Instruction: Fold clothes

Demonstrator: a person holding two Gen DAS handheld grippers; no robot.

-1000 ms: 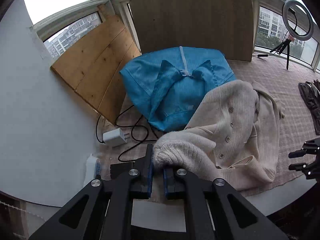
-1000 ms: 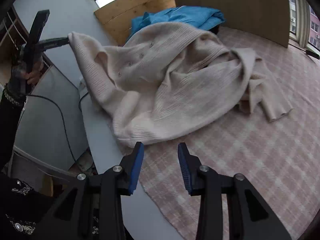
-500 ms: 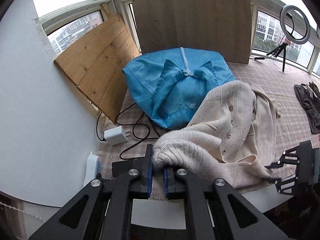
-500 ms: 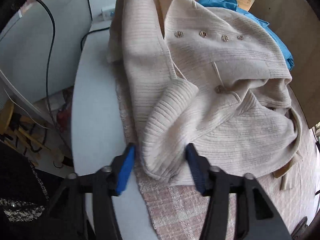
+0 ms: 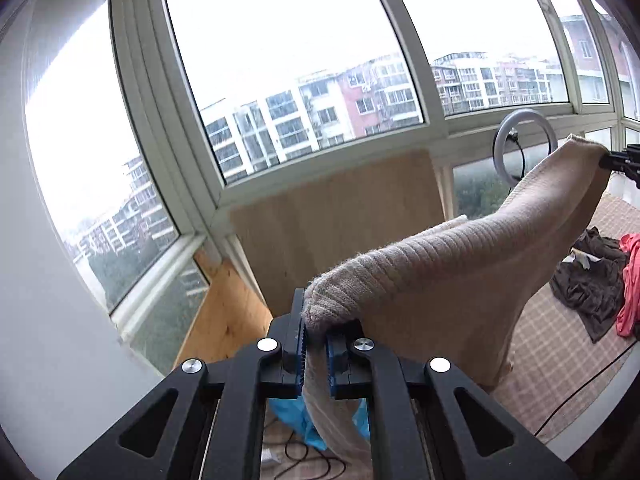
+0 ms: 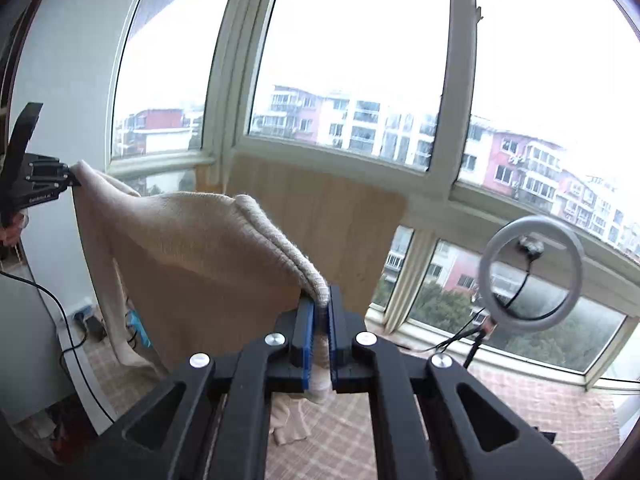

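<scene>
Against the windows [image 5: 280,60], left gripper [image 5: 315,344] and right gripper [image 6: 320,332] raised, fingers clamped on cream cardigan [image 5: 460,264].

The sweater [image 5: 460,276] hides most of the blue garment [image 5: 308,426] beneath it, its own lower hem drops out of sight behind the left hand-held gripper [image 5: 315,356], and the right hand-held gripper [image 5: 624,162] is cut off by the frame's edge.
</scene>
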